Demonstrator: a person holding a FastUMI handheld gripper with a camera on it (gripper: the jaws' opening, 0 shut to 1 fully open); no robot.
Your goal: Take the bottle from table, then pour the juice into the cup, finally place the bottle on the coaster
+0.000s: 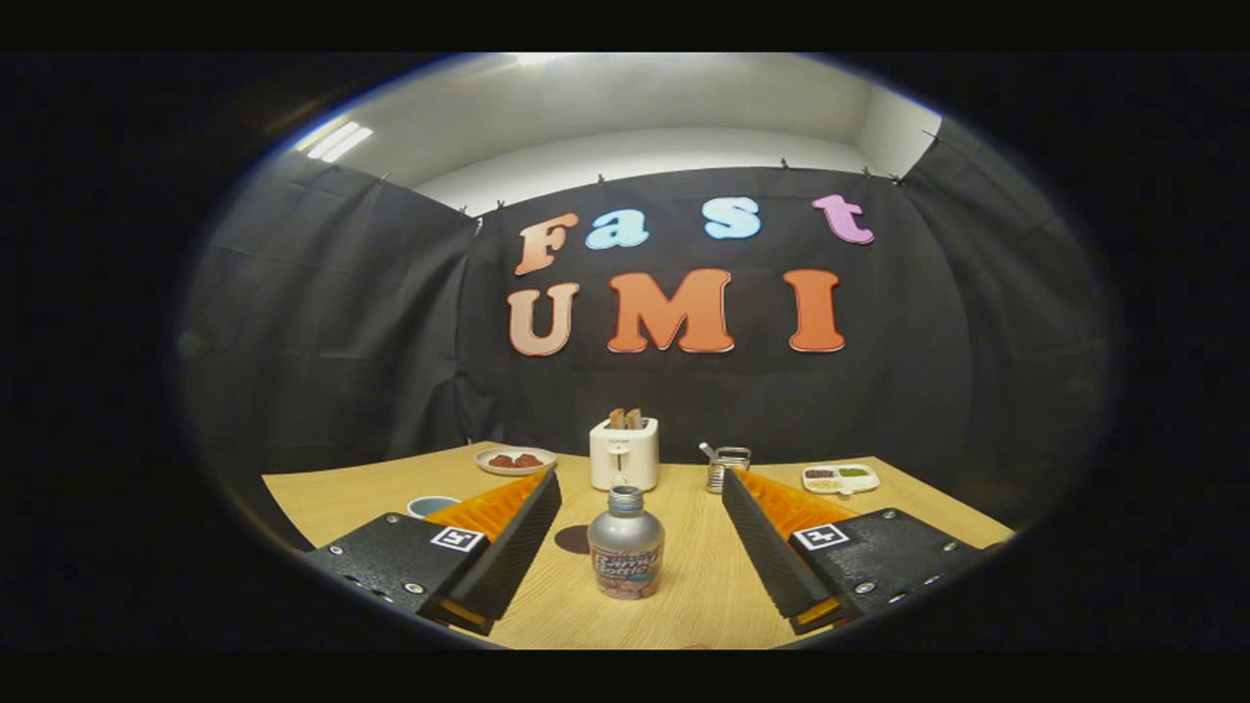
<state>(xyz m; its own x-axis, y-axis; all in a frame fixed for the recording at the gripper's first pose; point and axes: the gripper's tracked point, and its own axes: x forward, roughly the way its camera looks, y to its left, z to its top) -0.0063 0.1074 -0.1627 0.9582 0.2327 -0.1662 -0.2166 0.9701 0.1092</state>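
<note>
The hand-held gripper [640, 547] hung spread wide and grasping nothing, while the silver bottle [626, 543] stood upright between its fingers on the pale wood-grain table [703, 586], touching neither; the wording on the bottle's printed label was too blurred to make out. A dark round coaster [572, 539] lay just beside the bottle, toward the left finger, and a blue-rimmed cup [431, 505] sat outside that finger. Beyond the fingertips stood a white toaster [624, 453] holding two slices, a plate [515, 460] of food, a small metal holder [727, 465] and a divided tray [840, 477], all before black cloth walls under a white ceiling.
</note>
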